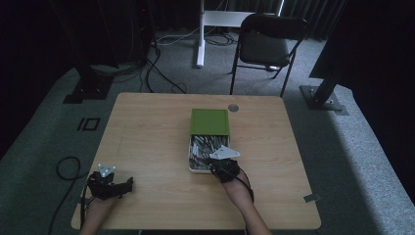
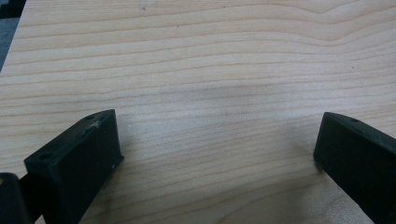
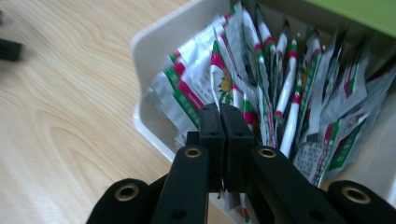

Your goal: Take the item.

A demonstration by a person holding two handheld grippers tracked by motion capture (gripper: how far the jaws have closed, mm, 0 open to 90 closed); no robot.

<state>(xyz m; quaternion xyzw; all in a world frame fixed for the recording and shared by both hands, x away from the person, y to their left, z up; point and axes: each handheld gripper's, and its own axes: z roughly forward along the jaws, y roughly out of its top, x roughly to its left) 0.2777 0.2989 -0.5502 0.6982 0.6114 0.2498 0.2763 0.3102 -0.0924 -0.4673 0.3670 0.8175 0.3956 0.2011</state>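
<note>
My right gripper (image 3: pixel 220 116) has its jaws pressed together over the white rectangular plastic box (image 3: pixel 161 44) — crammed with silver green-and-red sachets (image 3: pixel 275 79). My left gripper (image 2: pixel 215 154) rests on the pale wooden tabletop (image 2: pixel 210 60), jaws spread wide.

My bench (image 1: pixel 147 142) is pale wood with wavy brown grain lines running across it. Beside the white tray (image 3: pixel 154 56), the lid (image 1: pixel 210 121) is plain leaf green. In the tray, the sachets (image 3: pixel 261 93) are silvery foil with green and magenta-red bands, and one just above my right gripper (image 3: pixel 219 116) carries a small yellow-and-green flower print. Both my grippers are matt black; the right one has brass-coloured rivet rings, and my left gripper (image 2: pixel 215 154) shows a few pale scuffs. Around the bench, the carpet (image 1: pixel 44 142) is speckled grey, and beyond the tray stands a black chair (image 1: pixel 266 44).
</note>
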